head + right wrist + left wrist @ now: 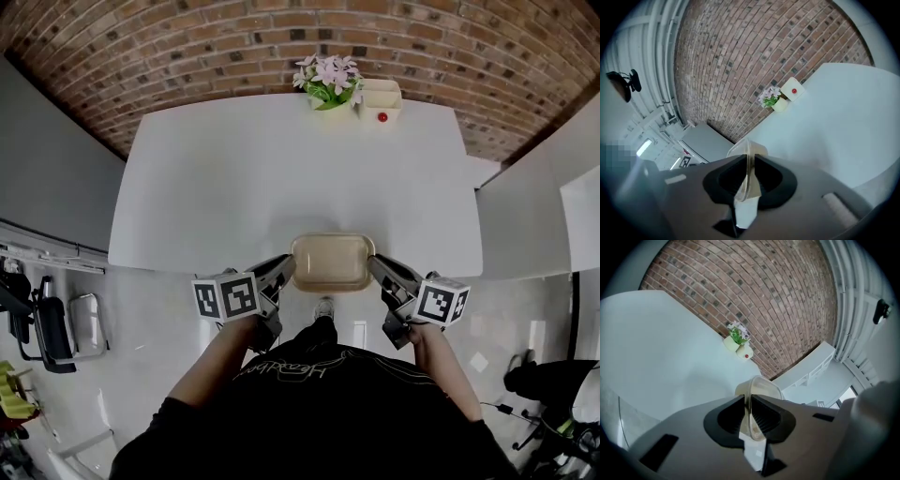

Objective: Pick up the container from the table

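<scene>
While between both tongs, the container.
</scene>
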### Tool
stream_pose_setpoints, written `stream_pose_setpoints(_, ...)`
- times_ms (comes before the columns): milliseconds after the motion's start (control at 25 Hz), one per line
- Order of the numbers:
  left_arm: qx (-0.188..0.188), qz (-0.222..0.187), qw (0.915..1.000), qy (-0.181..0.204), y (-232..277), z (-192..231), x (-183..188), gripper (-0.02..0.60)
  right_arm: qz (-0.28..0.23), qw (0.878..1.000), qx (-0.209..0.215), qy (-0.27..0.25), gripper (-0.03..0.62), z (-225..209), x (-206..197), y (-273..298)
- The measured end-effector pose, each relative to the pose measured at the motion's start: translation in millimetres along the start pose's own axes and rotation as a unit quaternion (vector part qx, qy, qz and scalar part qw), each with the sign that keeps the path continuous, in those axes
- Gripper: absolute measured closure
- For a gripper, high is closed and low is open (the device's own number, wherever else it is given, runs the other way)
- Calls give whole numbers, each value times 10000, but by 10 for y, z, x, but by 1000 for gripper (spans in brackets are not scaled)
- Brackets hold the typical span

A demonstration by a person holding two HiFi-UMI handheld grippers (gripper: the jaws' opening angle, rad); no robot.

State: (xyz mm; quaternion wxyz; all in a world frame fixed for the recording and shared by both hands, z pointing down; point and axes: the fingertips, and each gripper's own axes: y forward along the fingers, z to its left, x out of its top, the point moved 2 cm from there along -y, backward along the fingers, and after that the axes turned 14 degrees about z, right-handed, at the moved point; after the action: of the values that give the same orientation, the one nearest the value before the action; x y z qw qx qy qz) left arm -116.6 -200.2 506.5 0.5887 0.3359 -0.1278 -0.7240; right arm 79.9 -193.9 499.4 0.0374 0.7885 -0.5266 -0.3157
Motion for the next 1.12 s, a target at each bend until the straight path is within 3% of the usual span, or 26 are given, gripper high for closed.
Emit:
stream_pose_setpoints(280,-191,-252,9989,343,-332,-374,-245,531,-276,9988,250,-316,539,467,-218,-360)
stream_pose_setpoints(440,-113,-517,9969,583,-583,-551,-343,531,-412,9970,118,-638,539,748,-285,-566)
stream_pose_setpoints(840,-407,-1031,9861,1241,-984,-1107,-630,531,-867,9852,341,-1436,537,1348,-472,-1046)
stream_pose_setpoints(1120,-361,-1259,9791,1554,-1220,-1396,-902,531,-1130,9783,536,-1650,537,1600,-701,-1324)
